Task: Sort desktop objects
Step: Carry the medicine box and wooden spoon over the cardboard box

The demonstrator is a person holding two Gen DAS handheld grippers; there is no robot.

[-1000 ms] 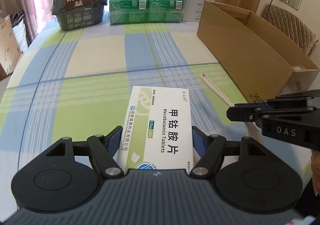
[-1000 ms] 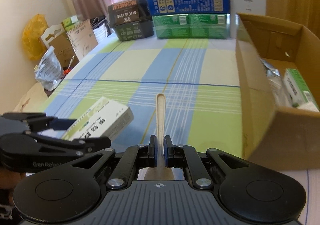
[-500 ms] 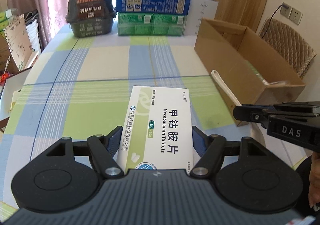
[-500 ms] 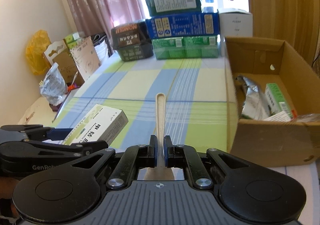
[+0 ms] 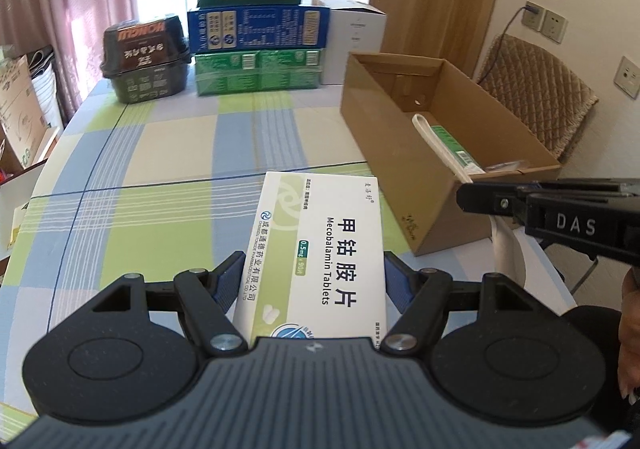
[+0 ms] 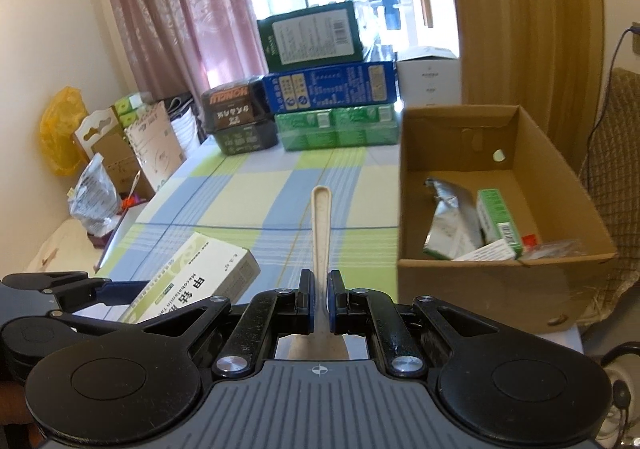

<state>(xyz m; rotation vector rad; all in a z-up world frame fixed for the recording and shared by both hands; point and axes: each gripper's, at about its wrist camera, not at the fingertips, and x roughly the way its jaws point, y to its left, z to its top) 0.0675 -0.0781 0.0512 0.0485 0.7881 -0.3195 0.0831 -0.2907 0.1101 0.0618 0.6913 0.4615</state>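
Above the checked tablecloth (image 5: 168,153), both grippers are up in the air with something in each:

Medicine box: white and green carton (image 5: 320,249) printed "Mecobalamin Tablets", held flat and clear of the table, long side pointing away from the left camera.
Left gripper: (image 5: 314,281) jaws about halfway apart, blue pads pressed on the two long sides of the carton — a firm grip by the looks of it.
Spoon: pale, cream-coloured plastic spoon (image 6: 321,233), handle sticking straight out ahead, the wide end tucked back under the gripper body.
Right gripper: (image 6: 319,301) jaws pinched almost fully together on the spoon, nothing else between them.
How they sit: left gripper with its carton is just left of the right one; in the left view the spoon's handle crosses in front of the box's open top.
Cardboard box: open brown box (image 6: 500,281) on the right side of the table, well lit inside.
In the box: a crinkled silver pouch (image 6: 448,225), a small green carton (image 6: 500,221), plus a couple of bits near the front wall I can't make out.
Far end of table: stack of green, blue and dark green cartons (image 5: 256,45), a black noodle tub (image 5: 146,61) to its left, a white box (image 5: 354,45) to its right.
Beyond: pink curtain (image 6: 168,21) — bright window behind the stack.
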